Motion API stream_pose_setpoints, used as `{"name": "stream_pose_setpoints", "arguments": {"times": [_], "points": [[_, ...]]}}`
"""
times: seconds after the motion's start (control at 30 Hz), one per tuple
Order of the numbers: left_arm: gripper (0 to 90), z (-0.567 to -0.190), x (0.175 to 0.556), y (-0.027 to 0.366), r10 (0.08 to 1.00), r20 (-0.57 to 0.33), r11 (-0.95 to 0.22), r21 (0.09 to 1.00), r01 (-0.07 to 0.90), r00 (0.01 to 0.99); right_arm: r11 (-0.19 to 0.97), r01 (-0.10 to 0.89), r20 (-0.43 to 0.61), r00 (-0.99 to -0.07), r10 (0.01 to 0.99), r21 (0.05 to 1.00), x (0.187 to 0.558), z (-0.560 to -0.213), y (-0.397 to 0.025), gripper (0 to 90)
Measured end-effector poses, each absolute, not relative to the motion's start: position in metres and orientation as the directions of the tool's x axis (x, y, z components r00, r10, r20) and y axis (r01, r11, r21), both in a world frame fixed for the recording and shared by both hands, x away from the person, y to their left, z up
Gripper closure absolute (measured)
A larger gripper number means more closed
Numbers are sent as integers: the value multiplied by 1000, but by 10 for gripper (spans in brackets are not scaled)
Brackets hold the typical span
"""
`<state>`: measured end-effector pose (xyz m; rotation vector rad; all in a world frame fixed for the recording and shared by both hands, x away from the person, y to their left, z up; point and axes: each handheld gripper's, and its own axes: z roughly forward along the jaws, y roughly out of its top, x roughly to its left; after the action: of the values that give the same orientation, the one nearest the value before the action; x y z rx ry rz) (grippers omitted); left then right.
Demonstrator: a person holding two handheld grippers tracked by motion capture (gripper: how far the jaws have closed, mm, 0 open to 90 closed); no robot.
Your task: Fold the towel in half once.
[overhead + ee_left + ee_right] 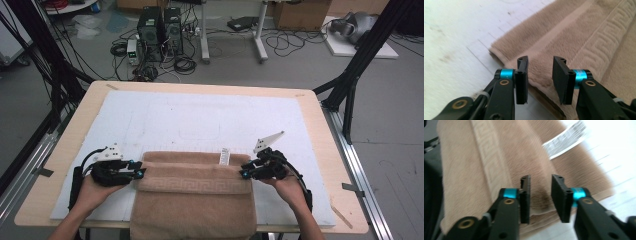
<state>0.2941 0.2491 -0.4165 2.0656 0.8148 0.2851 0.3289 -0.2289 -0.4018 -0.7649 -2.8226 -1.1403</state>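
A tan towel (192, 192) with a raised key-pattern band lies folded at the table's near edge and hangs over the front. A white care label (224, 157) sticks out at its far edge. My left gripper (141, 173) sits at the towel's left edge, jaws open, a gap between them over the folded hem (540, 75). My right gripper (243, 173) sits at the towel's right edge, also open, with the towel's layered edge (540, 202) under the gap. The label (564, 141) shows blurred beyond the right jaws.
The towel rests on a white mat (200, 120) that covers most of the wooden table (320, 125). Beyond the table stand computer towers (160, 32) among cables on the floor. Black frame posts (360, 55) rise at the right.
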Motion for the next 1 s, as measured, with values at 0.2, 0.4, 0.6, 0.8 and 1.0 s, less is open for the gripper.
{"name": "stream_pose_setpoints", "arguments": {"times": [0.2,0.4,0.6,0.8,1.0], "points": [[693,-408,316,248,705,-32,-395,812,430,708,599,406,93,-871,483,690,342,-389,-231,629],[667,-422,338,242,712,-57,-402,784,473,700,564,459,124,-838,531,686,361,-401,-239,600],[592,-436,348,236,702,-90,-434,732,524,707,567,506,152,-818,555,650,372,-415,-237,507],[631,-440,351,235,700,-117,-426,723,543,705,587,545,170,-803,572,599,381,-432,-232,533],[831,-438,351,233,695,-88,-440,733,518,714,619,479,163,-853,496,622,379,-429,-231,842]]}}
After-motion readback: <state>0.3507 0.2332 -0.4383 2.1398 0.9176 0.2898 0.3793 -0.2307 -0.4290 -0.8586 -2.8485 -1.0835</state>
